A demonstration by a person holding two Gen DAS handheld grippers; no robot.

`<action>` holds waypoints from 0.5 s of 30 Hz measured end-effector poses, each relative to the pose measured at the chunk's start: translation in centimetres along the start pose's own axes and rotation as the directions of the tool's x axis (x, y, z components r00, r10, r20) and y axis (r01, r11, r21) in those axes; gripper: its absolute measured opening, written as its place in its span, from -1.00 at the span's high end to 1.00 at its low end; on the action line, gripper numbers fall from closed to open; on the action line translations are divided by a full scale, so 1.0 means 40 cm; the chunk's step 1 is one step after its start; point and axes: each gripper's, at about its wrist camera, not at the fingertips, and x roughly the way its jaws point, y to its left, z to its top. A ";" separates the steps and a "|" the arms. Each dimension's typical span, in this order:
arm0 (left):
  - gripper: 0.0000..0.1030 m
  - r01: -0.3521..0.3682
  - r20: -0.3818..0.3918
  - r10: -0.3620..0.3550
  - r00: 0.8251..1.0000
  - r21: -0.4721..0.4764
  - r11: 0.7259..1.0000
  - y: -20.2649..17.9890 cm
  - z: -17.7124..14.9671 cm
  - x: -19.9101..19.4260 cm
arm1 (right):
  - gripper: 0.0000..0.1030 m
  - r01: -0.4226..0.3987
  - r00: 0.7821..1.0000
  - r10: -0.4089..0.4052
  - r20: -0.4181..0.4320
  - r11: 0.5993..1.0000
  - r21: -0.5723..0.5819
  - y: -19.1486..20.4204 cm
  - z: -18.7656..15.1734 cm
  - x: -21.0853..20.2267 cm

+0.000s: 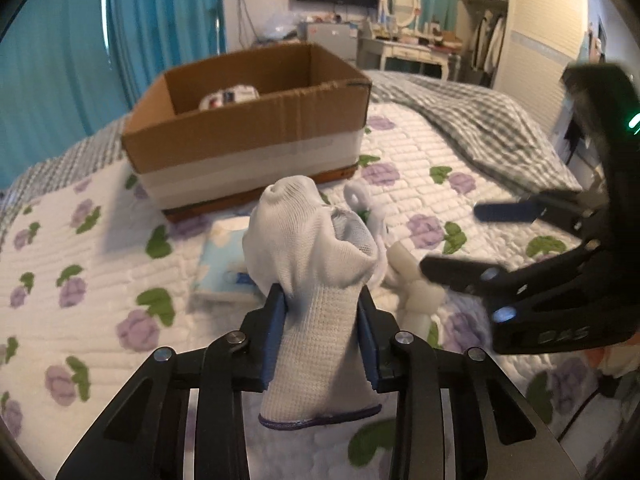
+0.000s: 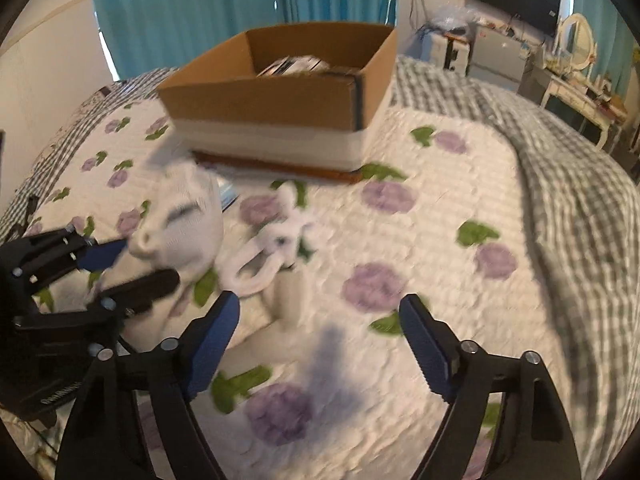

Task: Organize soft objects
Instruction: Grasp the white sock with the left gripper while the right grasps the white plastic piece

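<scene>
My left gripper (image 1: 322, 300) is shut on a white knit glove (image 1: 312, 256) and holds it above the bed; the glove also shows in the right wrist view (image 2: 176, 224), with the left gripper (image 2: 148, 264) at the left edge. My right gripper (image 2: 320, 312) is open and empty above the quilt; in the left wrist view it (image 1: 456, 240) is at the right. A white plush toy (image 2: 276, 240) lies on the quilt between the grippers and also shows in the left wrist view (image 1: 416, 292). An open cardboard box (image 1: 248, 128) (image 2: 288, 96) stands further back with items inside.
A light-blue tissue pack (image 1: 224, 264) lies on the floral quilt (image 1: 80, 240) left of the glove. A grey checked blanket (image 2: 580, 184) covers the bed's right side. Teal curtains, a dressing table and a wardrobe stand beyond the bed.
</scene>
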 end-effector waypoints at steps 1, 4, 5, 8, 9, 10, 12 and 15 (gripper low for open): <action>0.36 -0.001 0.004 0.001 1.000 -0.006 1.000 0.003 -0.003 -0.008 | -0.48 -0.002 1.000 0.002 -0.016 1.000 -0.003 0.011 -0.006 0.007; 0.36 -0.006 0.016 0.006 1.000 -0.027 1.000 0.017 -0.015 -0.039 | -0.34 -0.016 0.999 0.016 -0.051 1.000 0.008 0.028 -0.023 0.032; 0.36 -0.012 0.020 0.013 1.000 -0.029 0.999 0.021 -0.019 -0.047 | -0.29 -0.017 0.998 0.018 -0.061 1.000 0.014 0.031 -0.026 0.042; 0.36 -0.027 0.021 0.028 0.999 -0.045 0.999 0.036 -0.030 -0.062 | -0.09 -0.007 0.995 0.009 -0.097 1.000 0.020 0.040 -0.034 0.072; 0.36 -0.031 0.019 0.032 0.999 -0.054 0.998 0.042 -0.033 -0.063 | -0.05 -0.014 0.994 0.016 -0.106 1.000 0.025 0.043 -0.035 0.080; 0.36 -0.035 0.017 0.036 0.999 -0.062 0.997 0.050 -0.037 -0.065 | -0.02 -0.017 0.993 0.019 -0.114 1.000 0.024 0.046 -0.036 0.087; 0.36 -0.055 0.005 0.056 0.998 -0.073 0.996 0.064 -0.045 -0.060 | 0.16 -0.016 0.992 0.018 -0.126 1.000 0.017 0.050 -0.040 0.097; 0.36 -0.076 -0.016 0.075 0.997 -0.084 0.994 0.082 -0.056 -0.053 | 0.28 -0.012 0.993 0.011 -0.119 1.000 -0.003 0.064 -0.044 0.096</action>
